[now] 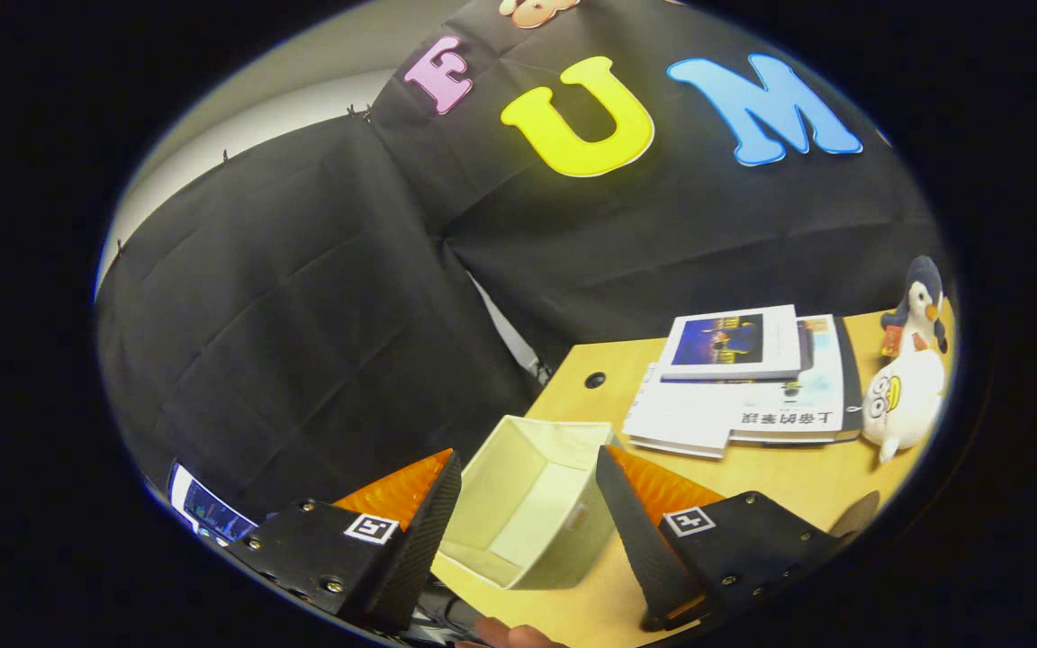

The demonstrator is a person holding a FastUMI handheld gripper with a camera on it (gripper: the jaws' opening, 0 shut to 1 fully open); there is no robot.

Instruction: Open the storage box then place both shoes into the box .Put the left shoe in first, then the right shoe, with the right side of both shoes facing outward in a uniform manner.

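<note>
Presently, from my remote station, I note the gripper held above the wooden table with its fingers spread wide and nothing gripped. Between them, lower down, sits the storage box: cream fabric, square, topless, its interior bare, resting near the table's left edge. Beyond the right finger lies a stack of books, the top one showing a dark photograph. Just right of the stack, two penguin plush toys lie together.
</note>
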